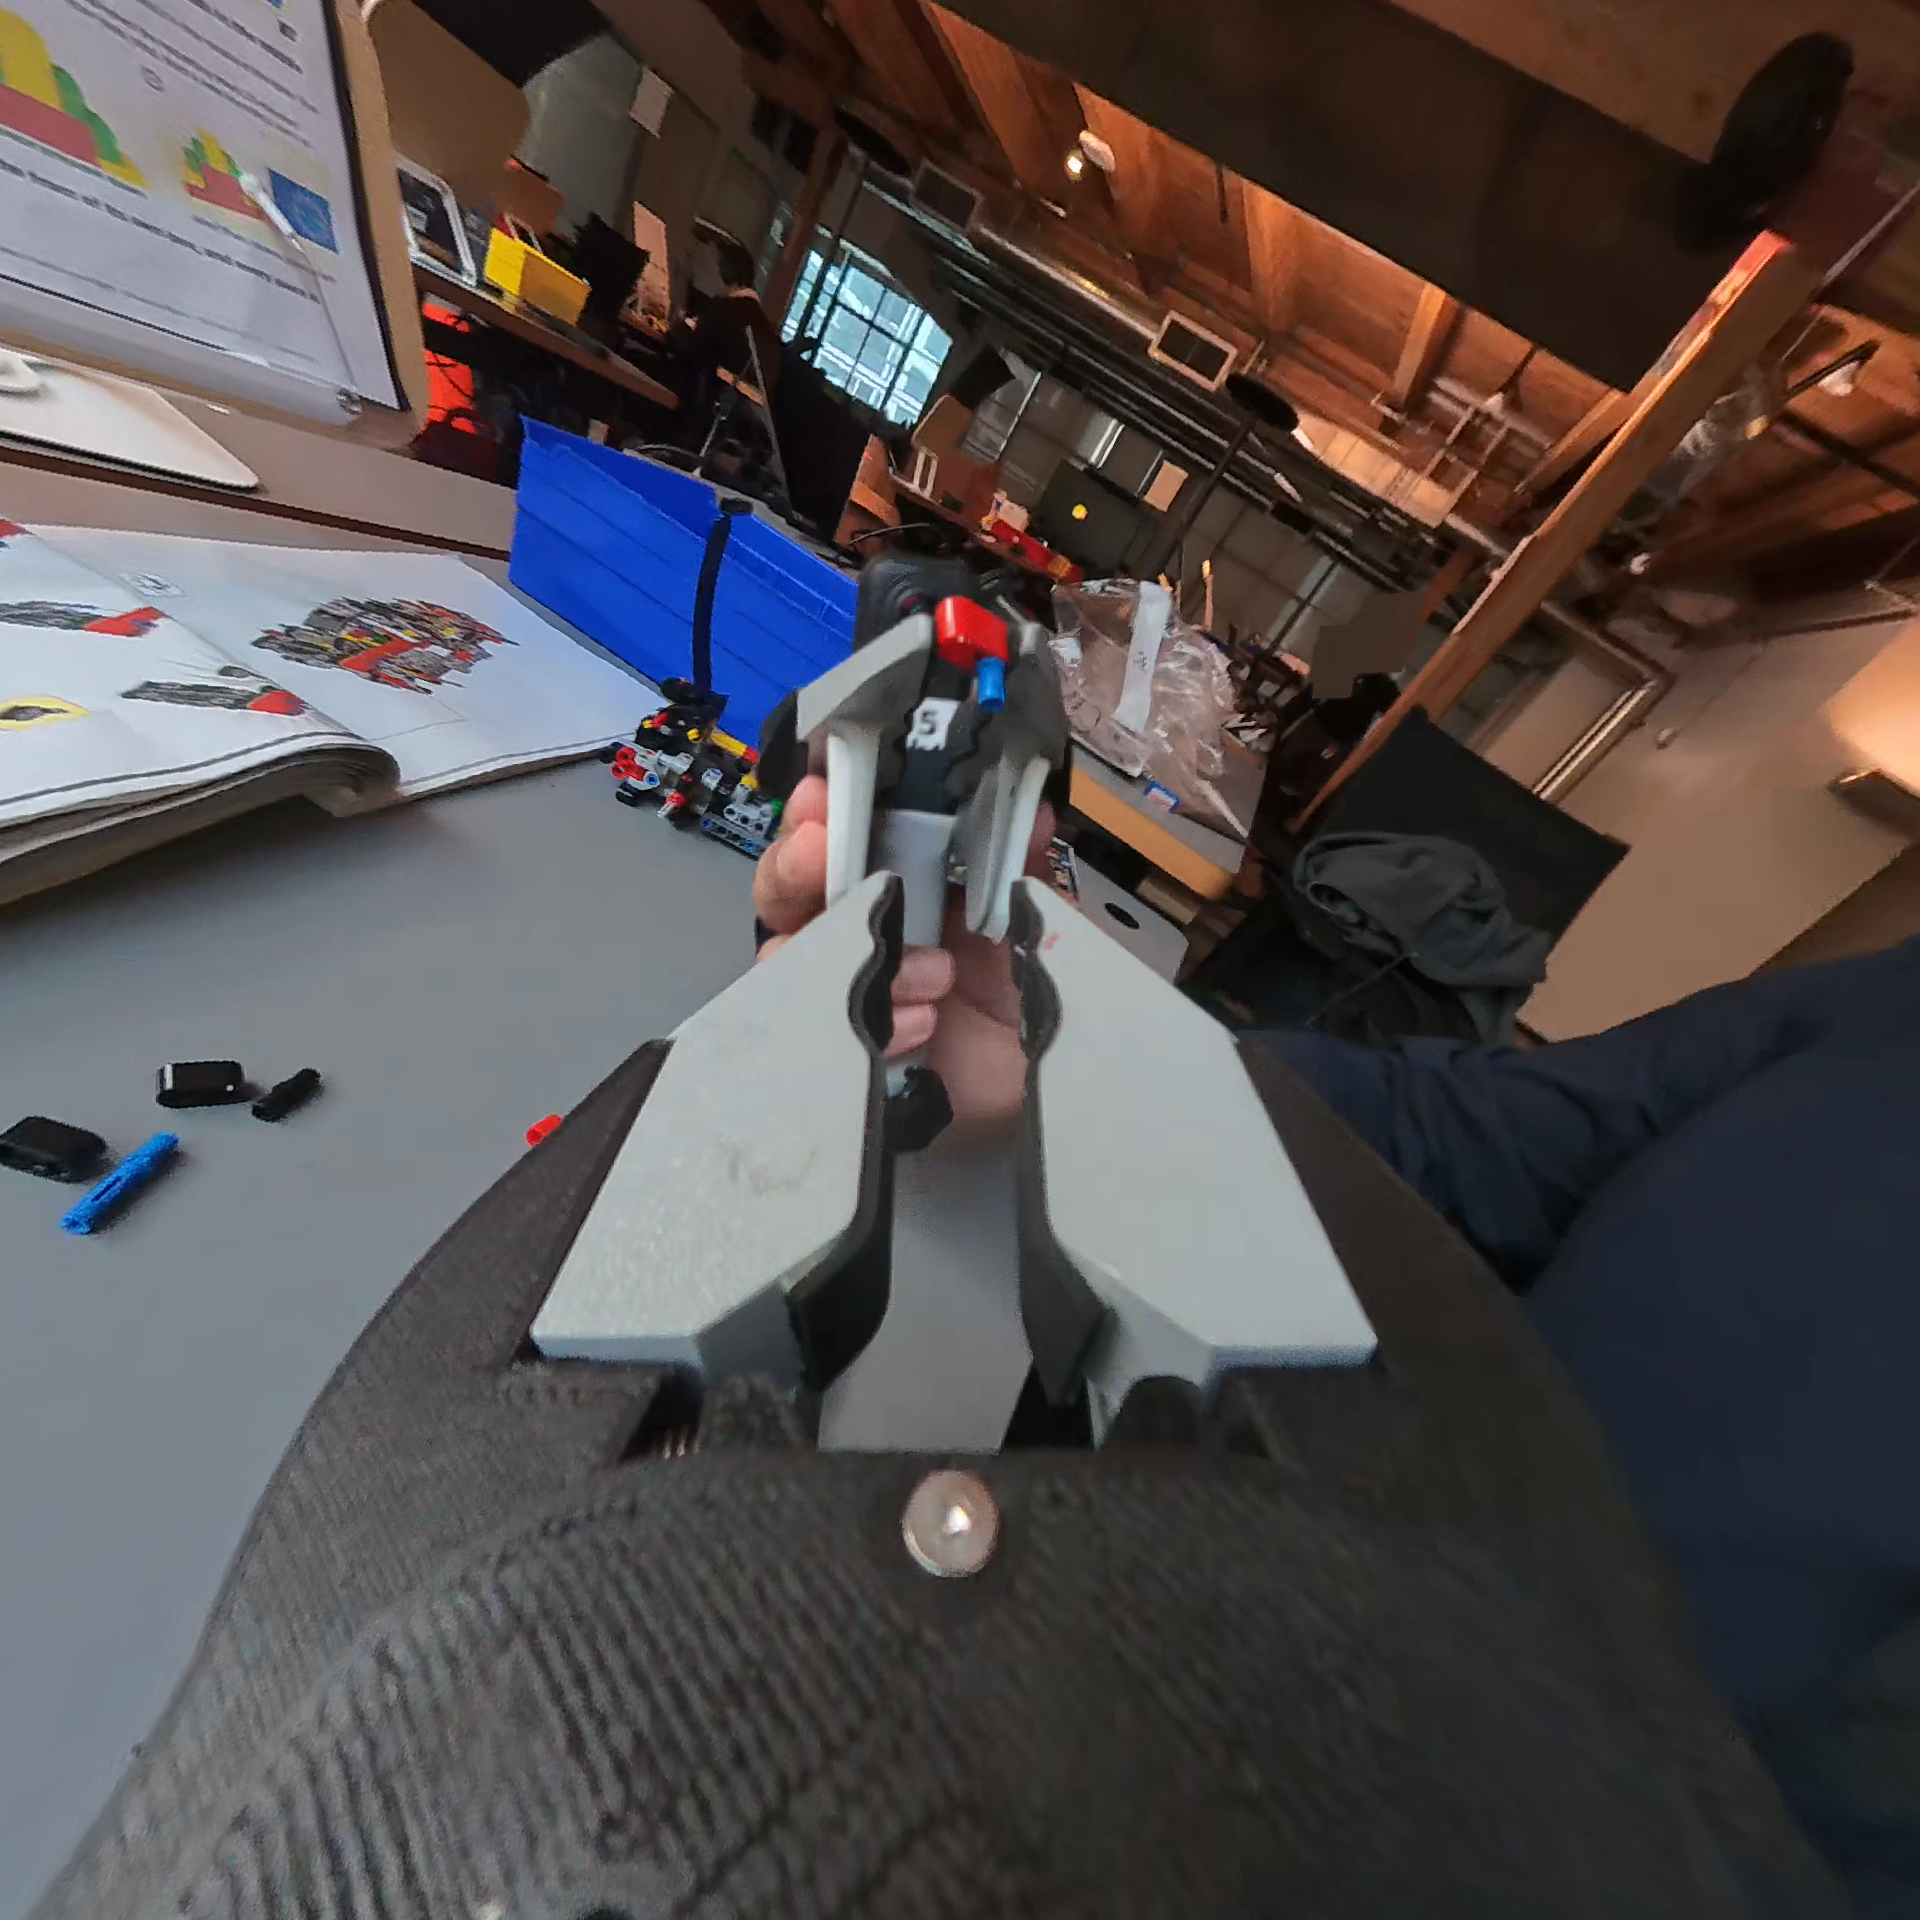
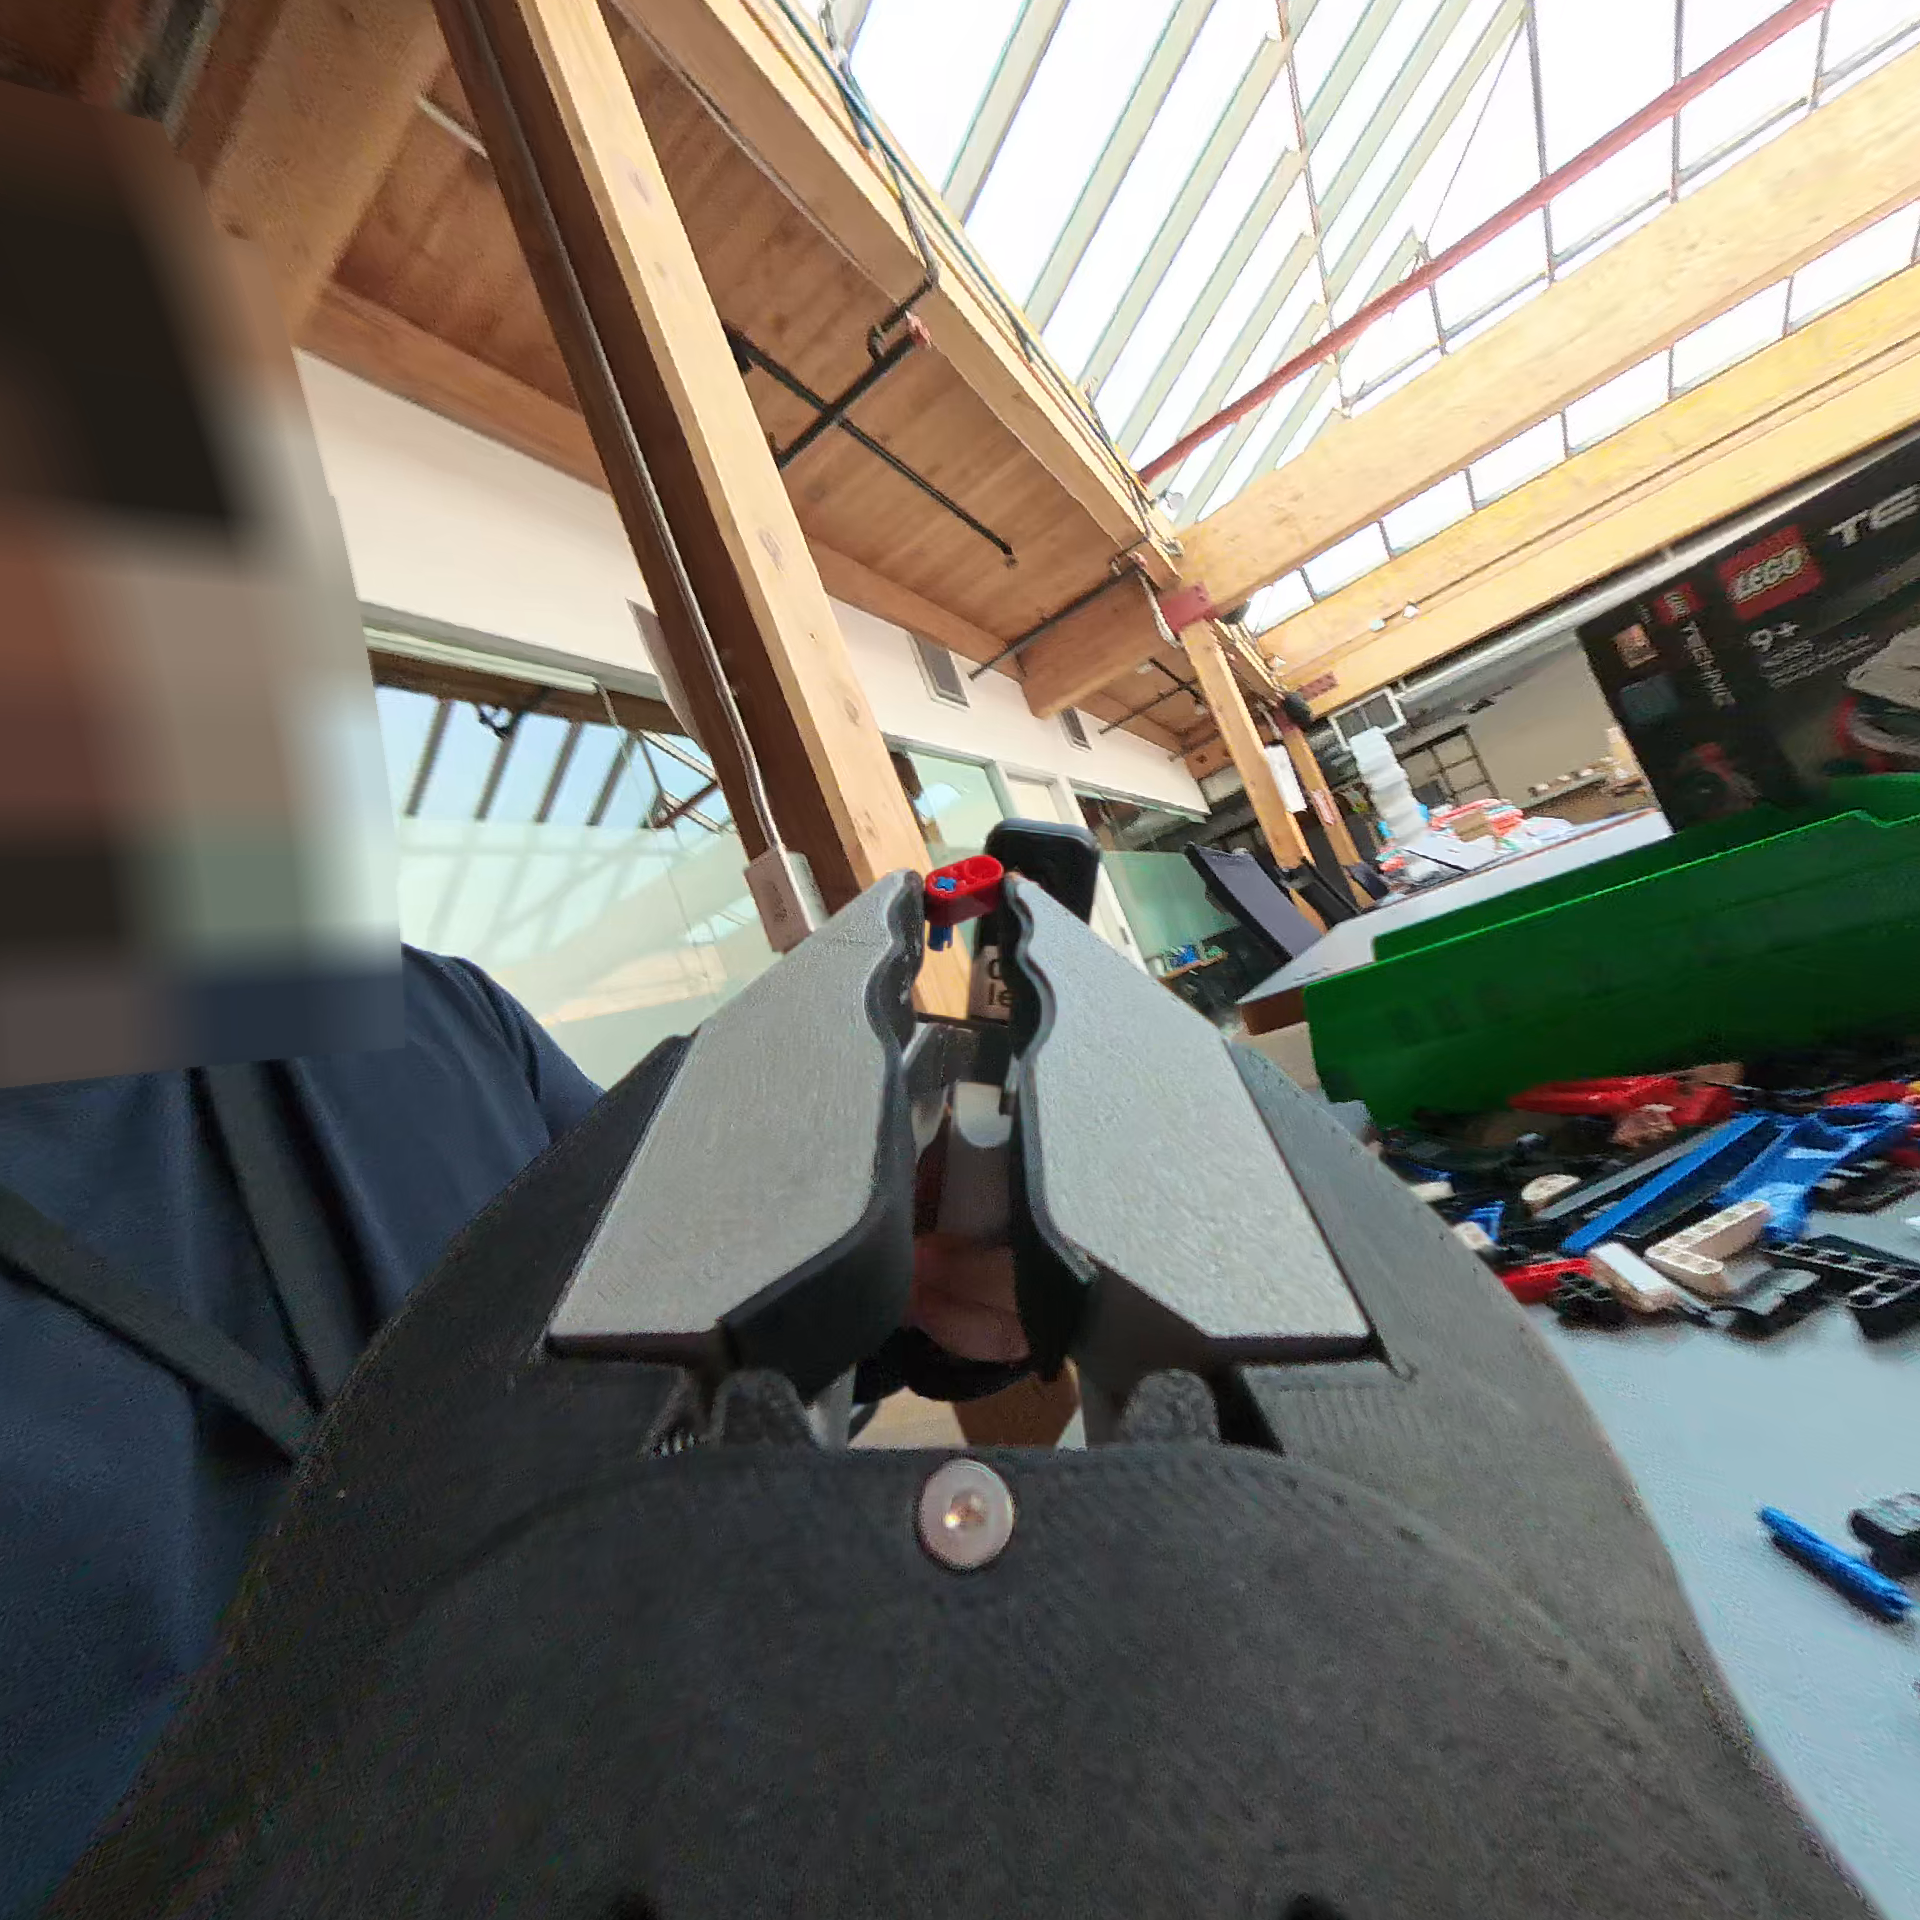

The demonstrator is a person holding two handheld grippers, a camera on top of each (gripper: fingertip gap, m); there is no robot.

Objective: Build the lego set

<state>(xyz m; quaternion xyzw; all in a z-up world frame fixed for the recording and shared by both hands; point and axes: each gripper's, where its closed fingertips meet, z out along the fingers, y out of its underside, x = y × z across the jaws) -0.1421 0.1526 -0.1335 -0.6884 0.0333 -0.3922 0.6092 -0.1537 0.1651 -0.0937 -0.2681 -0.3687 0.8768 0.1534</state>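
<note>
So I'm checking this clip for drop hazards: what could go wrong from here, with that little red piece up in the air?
1. The right tongs pinch the small red piece only at their very tips, well above the table; a slight twist could let it fall.
2. The blue pin pokes out of the red piece and might work loose.
3. The left tongs sit close to the hand holding the right ones, so they could knock it.

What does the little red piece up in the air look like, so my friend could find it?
Find the right gripper, raised toward the skylight. The small red piece is pinched between its fingertips. Unlike the loose pieces on the grey table, it has two round holes, one with a blue pin through it.
</note>
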